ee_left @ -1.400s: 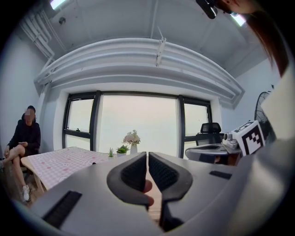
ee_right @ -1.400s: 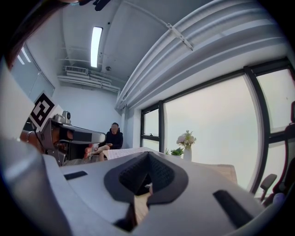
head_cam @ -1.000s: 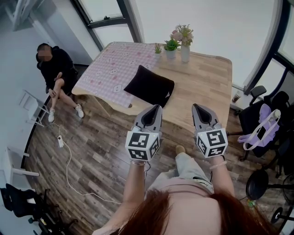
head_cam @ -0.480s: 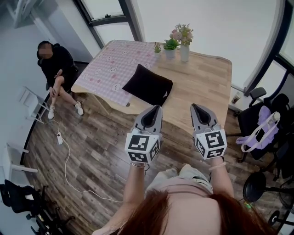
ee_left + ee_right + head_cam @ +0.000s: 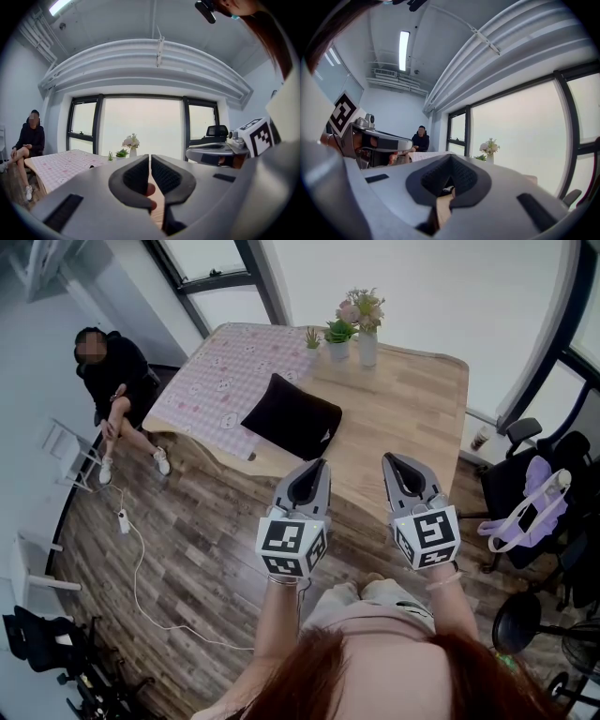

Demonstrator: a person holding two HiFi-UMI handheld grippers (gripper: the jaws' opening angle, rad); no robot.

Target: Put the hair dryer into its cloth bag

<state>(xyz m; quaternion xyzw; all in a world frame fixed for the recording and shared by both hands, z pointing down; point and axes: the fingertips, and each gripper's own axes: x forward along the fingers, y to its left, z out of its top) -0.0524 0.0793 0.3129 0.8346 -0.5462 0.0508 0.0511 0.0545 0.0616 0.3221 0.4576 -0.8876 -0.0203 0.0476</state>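
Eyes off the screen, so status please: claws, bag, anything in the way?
Left claw shut, empty. Right claw shut, empty. Black bag lying on table, neither claw touching it; dryer not in sight. Nothing blocking the bag.

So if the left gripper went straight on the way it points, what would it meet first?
Probably nothing near: the shut left gripper points roughly level, above the black cloth bag and table, just right of the flower vase, toward the window. Depth is unclear.
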